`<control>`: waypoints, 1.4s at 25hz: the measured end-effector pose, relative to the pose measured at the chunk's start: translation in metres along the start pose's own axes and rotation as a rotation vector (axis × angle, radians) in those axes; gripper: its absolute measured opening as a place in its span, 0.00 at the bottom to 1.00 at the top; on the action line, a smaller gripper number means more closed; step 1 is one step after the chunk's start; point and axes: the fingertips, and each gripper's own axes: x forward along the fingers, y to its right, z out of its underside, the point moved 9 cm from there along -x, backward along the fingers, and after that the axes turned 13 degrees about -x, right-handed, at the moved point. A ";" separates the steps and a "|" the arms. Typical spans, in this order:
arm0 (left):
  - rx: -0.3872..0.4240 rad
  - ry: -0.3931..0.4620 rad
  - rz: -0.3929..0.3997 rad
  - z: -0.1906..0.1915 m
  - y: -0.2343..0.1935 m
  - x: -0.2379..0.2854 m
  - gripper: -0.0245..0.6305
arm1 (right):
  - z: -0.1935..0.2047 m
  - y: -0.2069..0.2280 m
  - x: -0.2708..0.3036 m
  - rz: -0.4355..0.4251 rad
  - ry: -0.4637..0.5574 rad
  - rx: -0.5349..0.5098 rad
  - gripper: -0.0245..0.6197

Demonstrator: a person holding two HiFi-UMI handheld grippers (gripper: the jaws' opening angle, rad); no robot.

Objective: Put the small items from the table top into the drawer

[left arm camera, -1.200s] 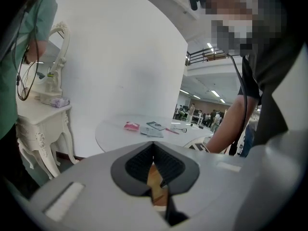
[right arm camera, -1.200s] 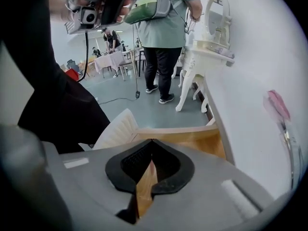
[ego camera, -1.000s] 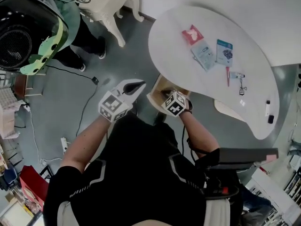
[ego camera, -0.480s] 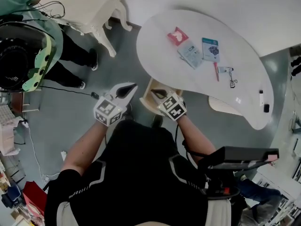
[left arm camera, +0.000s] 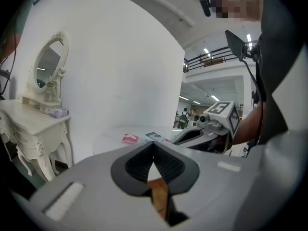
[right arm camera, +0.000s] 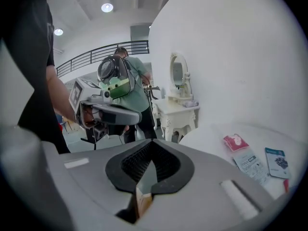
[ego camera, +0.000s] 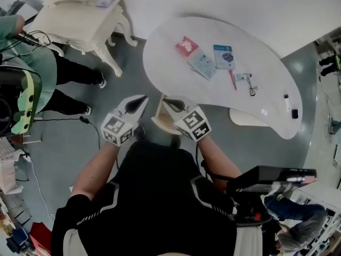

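Wooden drawer open under table edge. Drawn back from it since a second ago: right tool, now beside left tool, both closed on nothing. Packets untouched on table, well apart from tools. Opening looks done; picking up likely next.

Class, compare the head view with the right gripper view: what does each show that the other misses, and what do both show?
Only the head view shows the small black items at the far end of the table. Only the right gripper view shows the glass of the oval mirror and the ceiling lights. Both show the red packet, the blue card, the left tool and the person in green.
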 end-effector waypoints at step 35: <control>0.036 0.058 0.022 -0.024 0.014 -0.008 0.04 | -0.055 0.003 -0.045 0.180 0.199 0.027 0.04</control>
